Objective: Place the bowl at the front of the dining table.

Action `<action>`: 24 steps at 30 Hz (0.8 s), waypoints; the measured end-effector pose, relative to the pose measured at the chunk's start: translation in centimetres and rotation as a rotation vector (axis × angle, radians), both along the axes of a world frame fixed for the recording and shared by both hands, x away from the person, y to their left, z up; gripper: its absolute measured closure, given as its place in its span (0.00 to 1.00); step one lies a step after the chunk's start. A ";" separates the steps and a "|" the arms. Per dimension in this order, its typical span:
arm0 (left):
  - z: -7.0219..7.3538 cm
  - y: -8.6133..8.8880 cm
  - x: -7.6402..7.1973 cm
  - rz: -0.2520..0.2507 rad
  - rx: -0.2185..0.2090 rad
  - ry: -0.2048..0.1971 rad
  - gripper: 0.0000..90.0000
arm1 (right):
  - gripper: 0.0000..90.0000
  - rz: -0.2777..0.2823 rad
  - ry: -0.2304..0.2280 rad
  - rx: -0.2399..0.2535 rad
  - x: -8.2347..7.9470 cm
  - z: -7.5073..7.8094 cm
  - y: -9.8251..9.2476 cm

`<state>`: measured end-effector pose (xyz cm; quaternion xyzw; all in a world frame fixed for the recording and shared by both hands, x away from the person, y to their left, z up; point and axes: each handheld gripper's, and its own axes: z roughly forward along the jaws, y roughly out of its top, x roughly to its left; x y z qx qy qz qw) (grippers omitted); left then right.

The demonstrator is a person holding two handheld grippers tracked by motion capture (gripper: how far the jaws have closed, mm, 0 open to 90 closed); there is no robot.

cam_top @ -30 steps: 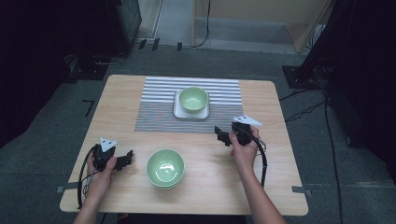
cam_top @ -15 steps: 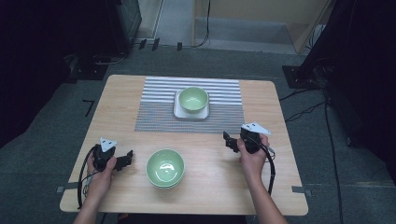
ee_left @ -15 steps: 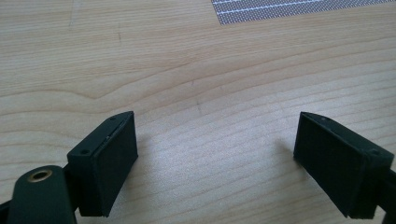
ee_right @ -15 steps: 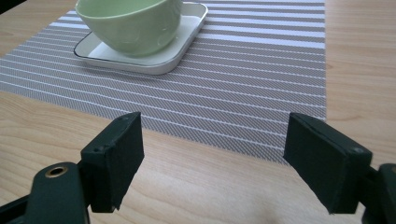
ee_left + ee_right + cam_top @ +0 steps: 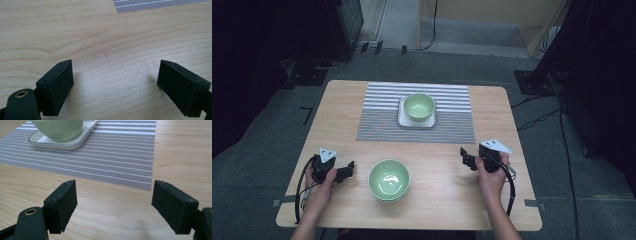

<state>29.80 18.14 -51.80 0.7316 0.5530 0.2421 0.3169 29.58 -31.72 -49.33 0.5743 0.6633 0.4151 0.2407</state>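
Counter (image 5: 447, 200), then striped mat (image 5: 382, 125), white tray (image 5: 402, 119) on it with a green bowl (image 5: 419, 106) inside; second bowl (image 5: 389, 179) sits near the front edge between both hands. Risk: the smooth, rounded rim could slip from the pads or the bowl tip if grabbed off-centre. Left hand-held gripper (image 5: 347, 170) and right hand-held gripper (image 5: 466, 157): jaws wide apart, empty, touching nothing.

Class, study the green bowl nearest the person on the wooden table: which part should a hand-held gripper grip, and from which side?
Probably the rim of the near green bowl: it sits upright, open side up, so one jaw can go inside the wall and one outside. Come from above on its left edge, since the left hand-held gripper rests open beside it on the table. The round, smooth body looks too wide.
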 end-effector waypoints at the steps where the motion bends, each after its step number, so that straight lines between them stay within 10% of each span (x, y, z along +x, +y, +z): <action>1: 0.0 0.0 0.0 0.000 0.000 0.000 0.15 | 0.22 -0.002 -0.001 -0.001 -0.2 0.0 -0.2; 24: 0.0 0.0 0.0 0.000 0.000 0.000 0.15 | 0.22 -0.087 0.014 -0.001 -2.9 -0.8 -4.3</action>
